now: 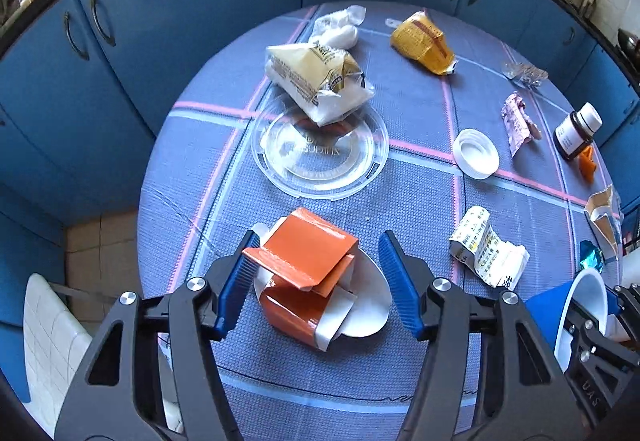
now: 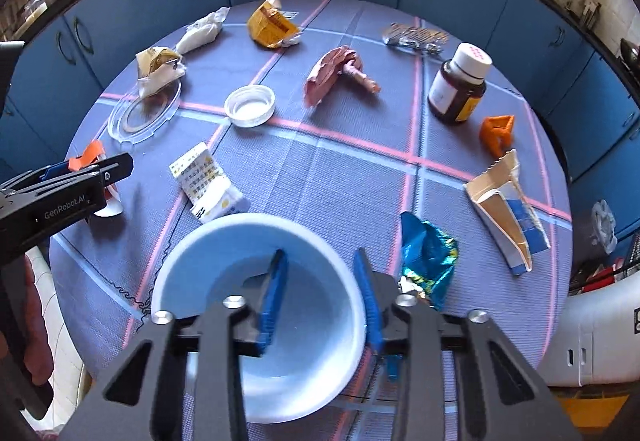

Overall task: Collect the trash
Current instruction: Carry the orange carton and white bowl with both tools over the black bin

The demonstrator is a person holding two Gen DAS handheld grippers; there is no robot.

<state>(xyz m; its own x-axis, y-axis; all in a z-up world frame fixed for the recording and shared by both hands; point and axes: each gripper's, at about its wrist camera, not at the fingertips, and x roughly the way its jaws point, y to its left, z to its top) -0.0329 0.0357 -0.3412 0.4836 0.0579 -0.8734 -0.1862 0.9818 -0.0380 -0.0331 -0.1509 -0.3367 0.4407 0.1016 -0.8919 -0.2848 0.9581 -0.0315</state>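
Observation:
A crumpled orange carton [image 1: 308, 261] lies on a white disc [image 1: 372, 305] at the near side of the round table. My left gripper [image 1: 320, 237] straddles it, open: the left pad sits at the carton's edge, the right pad stands clear of it. In the right wrist view this gripper [image 2: 116, 165] shows at the left edge. My right gripper [image 2: 320, 253] hangs over a blue bowl [image 2: 224, 241] with a white inside. One finger is inside the bowl, the other at its right rim, and the jaws have a wide gap. The bowl [image 1: 548, 305] also shows in the left wrist view.
Trash is scattered over the checked cloth: a clear plastic lid [image 1: 320, 161] under a bread bag [image 1: 316, 81], a yellow wrapper [image 1: 424, 45], a white cap [image 2: 250, 105], a pink wrapper [image 2: 336, 77], a brown pill bottle [image 2: 456, 85], a printed packet [image 2: 204, 181], blue foil [image 2: 428, 257] and a torn carton [image 2: 508, 217]. Blue cabinets ring the table.

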